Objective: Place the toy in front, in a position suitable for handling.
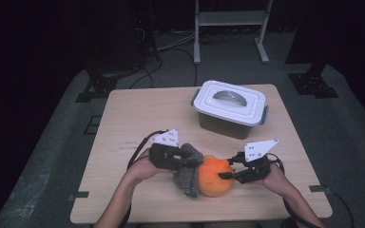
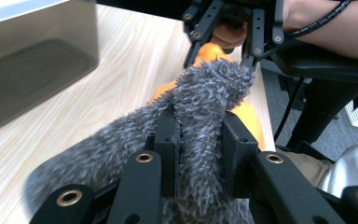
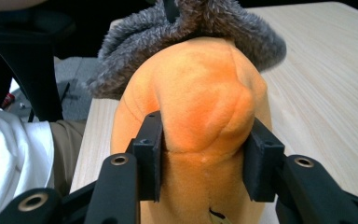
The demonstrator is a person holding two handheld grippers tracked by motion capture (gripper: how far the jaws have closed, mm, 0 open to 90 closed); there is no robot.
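Grey fuzzy cloth (image 2: 200, 121) sits pinched in the left gripper (image 2: 199, 140); right gripper (image 3: 205, 156) jaws squeeze the orange plush toy (image 3: 200, 107) on the wooden table (image 1: 138, 109).

Plump orange plush toy (image 1: 215, 176) at the table's near edge (grey fuzzy cloth (image 1: 189, 172) draped against it)

You hold a grey cloth (image 2: 200, 98) with rough fuzzy pile and an orange toy (image 3: 200, 98) of soft matt plush; the table (image 1: 138, 114) looks like pale matt wood.
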